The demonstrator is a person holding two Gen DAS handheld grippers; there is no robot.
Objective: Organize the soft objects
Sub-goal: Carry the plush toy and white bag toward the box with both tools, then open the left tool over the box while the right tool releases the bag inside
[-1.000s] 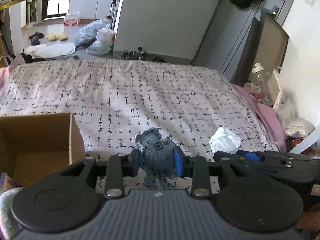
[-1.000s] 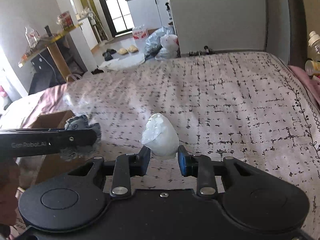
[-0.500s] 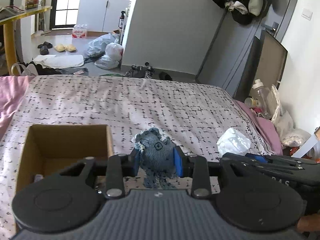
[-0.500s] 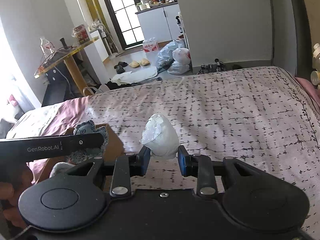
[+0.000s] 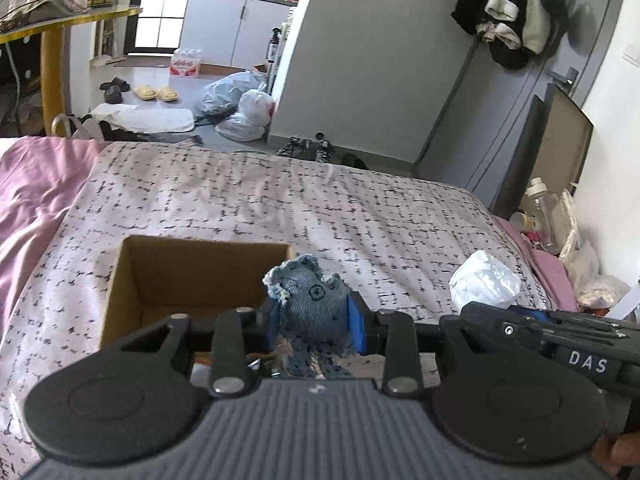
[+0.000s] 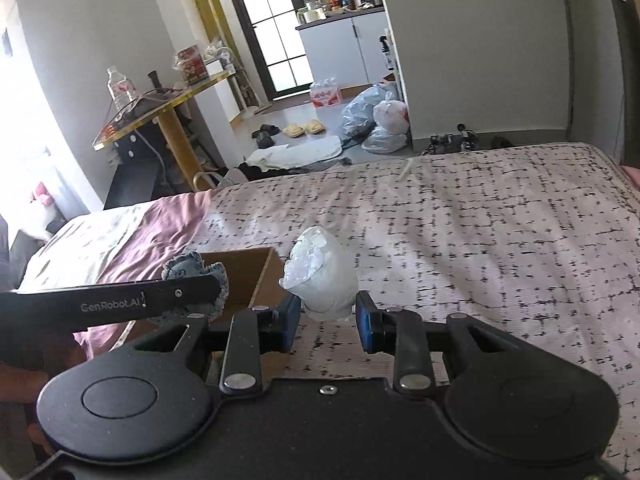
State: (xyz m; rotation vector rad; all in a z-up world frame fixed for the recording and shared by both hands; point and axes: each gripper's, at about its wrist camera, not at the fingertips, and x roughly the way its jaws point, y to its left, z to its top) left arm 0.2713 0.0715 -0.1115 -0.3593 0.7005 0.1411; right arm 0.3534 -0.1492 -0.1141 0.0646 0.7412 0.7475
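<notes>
frayed denim toy [image 5: 314, 304], crinkly plastic wad [image 6: 322, 276] — matt cardboard box [image 5: 200, 268]

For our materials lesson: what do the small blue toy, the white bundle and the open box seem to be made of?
Blue toy: looks like denim, matte woven cloth with frayed edges and stitched marks.
White bundle: probably thin plastic film, crinkled and faintly glossy; its filling is hidden.
Box: cardboard, plain matte brown walls with raw edges.

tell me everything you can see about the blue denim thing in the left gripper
The denim toy is a small soft piece of faded blue denim with frayed edges, two stitched button-like eyes and ragged strips hanging below. It sits upright, pinched between the blue pads of the left gripper, held in the air near the right edge of the open cardboard box on the bed. From the right wrist view its frayed top shows behind the gripper's finger.
</notes>
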